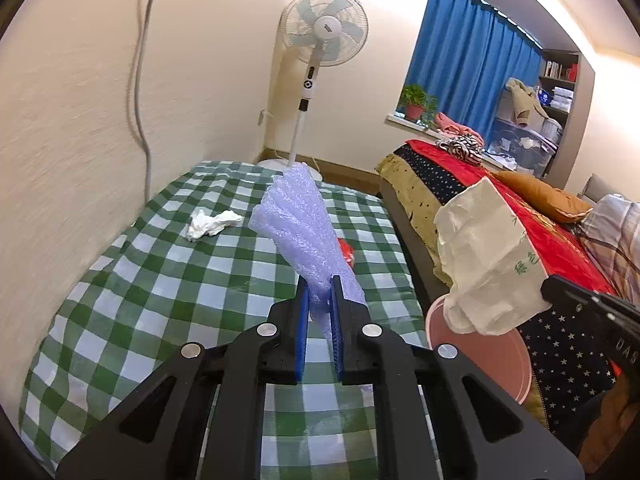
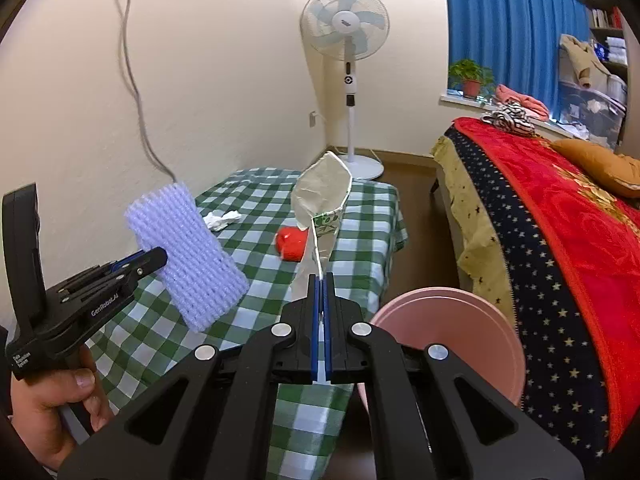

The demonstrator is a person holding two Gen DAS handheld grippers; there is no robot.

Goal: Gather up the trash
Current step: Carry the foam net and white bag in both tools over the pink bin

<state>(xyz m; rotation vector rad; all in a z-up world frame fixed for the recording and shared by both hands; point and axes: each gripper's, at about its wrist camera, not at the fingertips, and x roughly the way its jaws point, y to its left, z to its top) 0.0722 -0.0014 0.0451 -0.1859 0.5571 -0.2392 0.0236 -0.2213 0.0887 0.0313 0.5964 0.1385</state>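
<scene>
Wall side: a grey cable [image 1: 140,80] hangs down the wall above the tabletop [image 1: 132,280], which carries a green-and-white checked cloth. A crumpled white tissue [image 1: 210,222] lies on the cloth near the wall.

Left claw [image 1: 320,284]: its blue pads are clamped on the lower end of a lilac foam net [image 1: 298,228], held above the cloth. In the right wrist view the same claw [image 2: 158,256] grips the net [image 2: 188,260] at its edge, and a hand [image 2: 52,408] holds the handle.

Centre: a red scrap [image 2: 292,242] lies on the cloth past the net. A standing fan [image 2: 346,28] is on the floor behind the tabletop.

Right claw [image 2: 320,280]: pads pressed together on a thin white wrapper [image 2: 324,200] with green print, held up off the cloth. In the left wrist view the wrapper [image 1: 488,256] hangs over a pink bin [image 1: 496,364].

The bin [image 2: 448,320] stands between the tabletop and the bed [image 2: 560,240], just beside both. A red blanket [image 2: 580,216] covers the bed. A blue curtain [image 1: 472,52] hangs at the window.
</scene>
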